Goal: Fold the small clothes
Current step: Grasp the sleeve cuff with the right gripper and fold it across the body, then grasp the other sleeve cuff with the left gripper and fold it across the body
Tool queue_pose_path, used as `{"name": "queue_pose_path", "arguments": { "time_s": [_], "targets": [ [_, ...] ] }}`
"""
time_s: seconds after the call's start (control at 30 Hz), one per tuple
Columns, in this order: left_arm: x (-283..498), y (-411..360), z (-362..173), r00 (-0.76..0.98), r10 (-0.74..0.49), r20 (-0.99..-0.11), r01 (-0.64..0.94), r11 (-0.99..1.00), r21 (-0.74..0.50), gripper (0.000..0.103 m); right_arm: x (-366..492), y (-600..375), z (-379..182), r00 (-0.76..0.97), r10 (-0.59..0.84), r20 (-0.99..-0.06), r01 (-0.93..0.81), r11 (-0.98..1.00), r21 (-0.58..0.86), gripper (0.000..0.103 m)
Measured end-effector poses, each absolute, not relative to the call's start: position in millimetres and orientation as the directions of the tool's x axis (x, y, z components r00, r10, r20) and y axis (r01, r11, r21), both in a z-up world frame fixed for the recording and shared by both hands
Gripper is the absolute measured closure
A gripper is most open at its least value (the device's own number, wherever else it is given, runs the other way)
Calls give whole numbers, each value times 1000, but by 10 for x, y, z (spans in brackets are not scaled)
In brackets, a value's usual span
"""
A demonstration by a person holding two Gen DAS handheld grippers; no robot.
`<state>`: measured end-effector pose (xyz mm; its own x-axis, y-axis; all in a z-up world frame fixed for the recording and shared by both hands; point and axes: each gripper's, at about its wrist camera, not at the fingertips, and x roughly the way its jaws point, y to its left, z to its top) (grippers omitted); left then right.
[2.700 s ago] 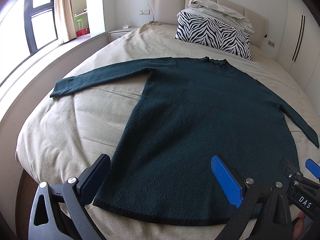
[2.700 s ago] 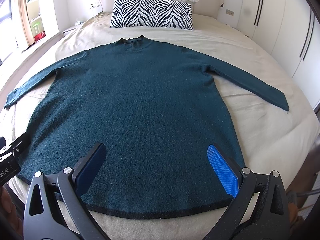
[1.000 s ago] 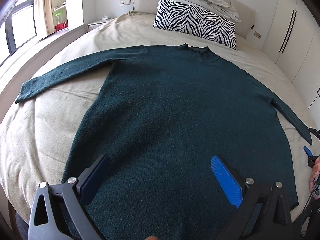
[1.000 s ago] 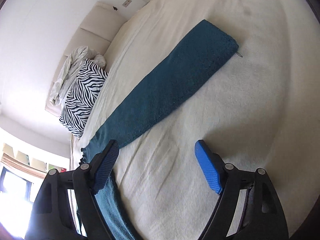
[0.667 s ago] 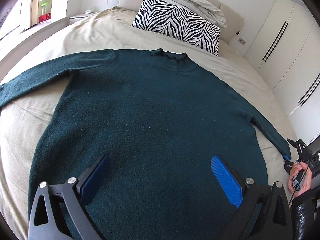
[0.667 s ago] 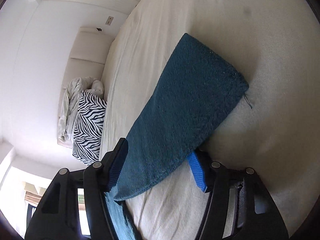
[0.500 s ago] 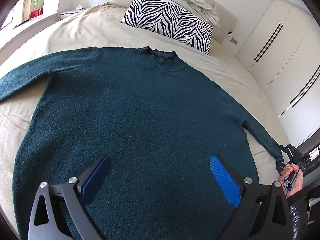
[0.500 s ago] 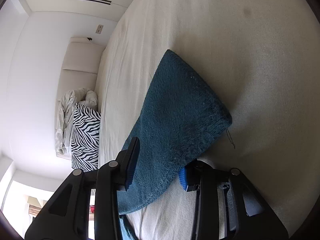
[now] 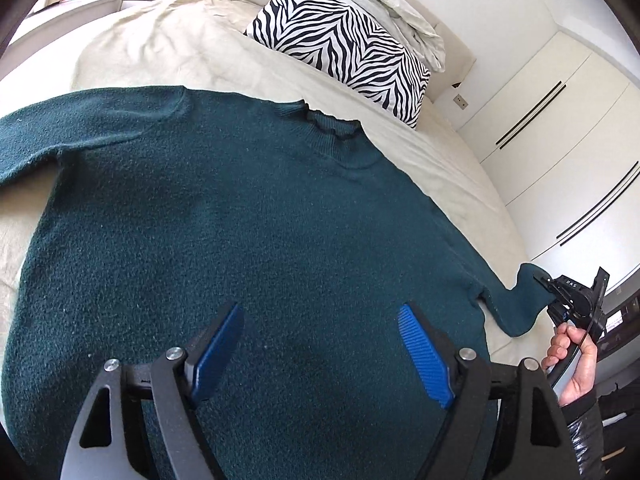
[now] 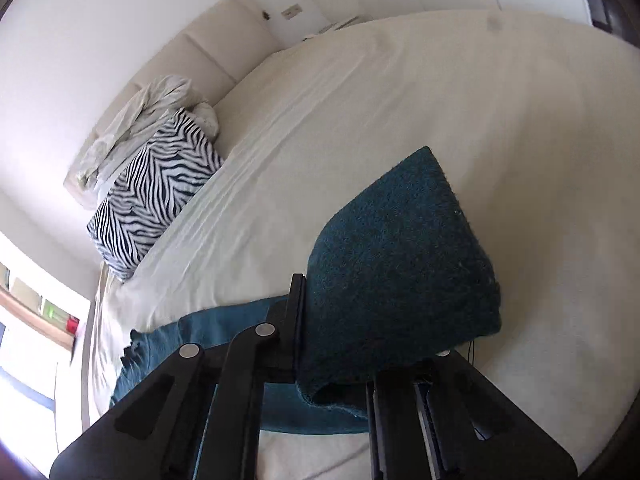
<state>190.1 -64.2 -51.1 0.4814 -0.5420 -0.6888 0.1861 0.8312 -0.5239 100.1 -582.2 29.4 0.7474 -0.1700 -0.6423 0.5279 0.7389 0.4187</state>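
**Right sleeve cuff pinched, fold about to begin**

The dark teal knitted long-sleeved sweater (image 9: 248, 232) lies flat, front up, on the beige-sheeted bed (image 9: 168, 44), spread out directly ahead of and beneath the left hand-held gripper (image 9: 320, 344), whose blue-padded fingers (image 9: 422, 354) stand wide apart over the lower body of the garment and hold nothing. Off to that gripper's right, the right hand-held gripper (image 10: 340, 360) is clamped on the sweater's right sleeve cuff (image 10: 400, 264), which rises off the sheet and drapes forward over its jaws.

Likely trouble: the pinch seems to sit close to the cuff's edge, so the thick knit could slip free as the sleeve is carried across. Dragging rather than lifting could also pull the shoulder and skew the flat body, since the left hand-held gripper pins nothing down.

Beyond the collar, a zebra-striped black-and-white pillow (image 9: 340, 48) sits ahead of both grippers, well clear.

Readable writing: white letters "DAS" on the right hand-held gripper's body, seen from the left wrist view.
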Motion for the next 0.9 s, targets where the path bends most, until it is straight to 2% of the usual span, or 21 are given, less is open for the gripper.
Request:
{"name": "queue_pose_path", "arguments": {
  "time_s": [0.17, 0.33, 0.4, 0.43, 0.5, 0.53, 0.6, 0.63, 0.83, 0.87, 0.9],
  "targets": [
    [2088, -382, -499, 513, -579, -634, 141, 785, -603, 21, 1839, -3946, 315, 775, -23, -632, 221, 946, 237, 96],
    [2202, -239, -575, 493, -644, -585, 109, 713, -693, 21, 2382, -2575, -201, 687, 110, -718, -3, 989, 148, 95],
    [2232, -256, -627, 470, -670, -575, 107, 689, -716, 19, 2447, -2346, -445, 639, 119, -760, -48, 992, 115, 94],
    [2240, -271, -653, 457, -682, -571, 101, 677, -729, 18, 2368, -2254, -522, 628, 128, -767, -74, 992, 104, 88],
    [2256, -315, -701, 431, -706, -562, 94, 655, -750, 13, 2224, -2131, -615, 620, 127, -774, -110, 991, 74, 57],
    [2258, -339, -720, 423, -716, -556, 90, 644, -760, 13, 2148, -2075, -638, 627, 110, -771, -116, 992, 47, 34],
    [2295, -378, -768, 406, -730, -550, 76, 626, -776, 12, 1980, -2081, -616, 643, 112, -758, -138, 990, 29, 32],
    [2301, -401, -805, 397, -734, -551, 65, 621, -781, 12, 1756, -2146, -621, 652, 126, -748, -133, 990, 51, 32],
    [2468, -582, -808, 370, -720, -587, 47, 646, -762, 14, 1068, -2859, -624, 674, 294, -677, 0, 917, 398, 32],
    [2505, -637, -816, 357, -710, -607, 49, 663, -747, 19, 960, -2985, -660, 681, 310, -663, 25, 895, 445, 32],
    [2549, -693, -830, 346, -693, -632, 46, 686, -727, 33, 878, -3105, -699, 685, 326, -651, 50, 871, 489, 32]
  ]
}}
